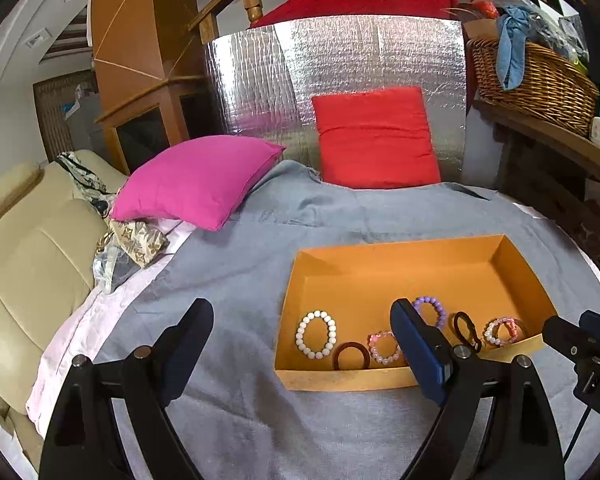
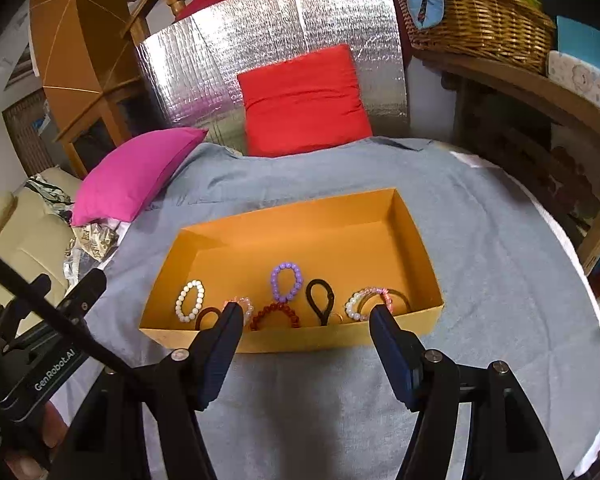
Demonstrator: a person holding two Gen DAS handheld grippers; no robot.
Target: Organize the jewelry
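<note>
Jewelry pieces lie in a row along the near wall of a shallow orange cardboard box [image 2: 300, 236], straight ahead of the right gripper [image 2: 304, 312] and ahead and to the right of the left gripper [image 1: 300, 320]. Beyond the right gripper's fingertips, from its left: a white bead bracelet [image 2: 190, 301], a dark brown ring band [image 2: 208, 317], a pale pink bead bracelet [image 2: 247, 306], a dark red bead bracelet [image 2: 275, 315], a purple bead bracelet [image 2: 286, 282], a black elastic loop [image 2: 320, 300] and a pink-and-white bead bracelet [image 2: 370, 303]. Both grippers stand released, jaws apart with nothing between them; the right one's tips hang just over the box's near wall, the left one's over cloth. The box rests on a grey cloth [image 1: 240, 248] that covers a rounded surface. Past the box, at the cloth's far edge, a red cushion [image 1: 374, 140] leans on a silver foil panel [image 1: 260, 80]; a magenta cushion [image 1: 196, 180] lies far left of both tools. Further left sits a cream leather seat [image 1: 32, 248]. To the far right, a woven wicker basket [image 1: 540, 84] stands on a wooden shelf [image 1: 560, 140].
</note>
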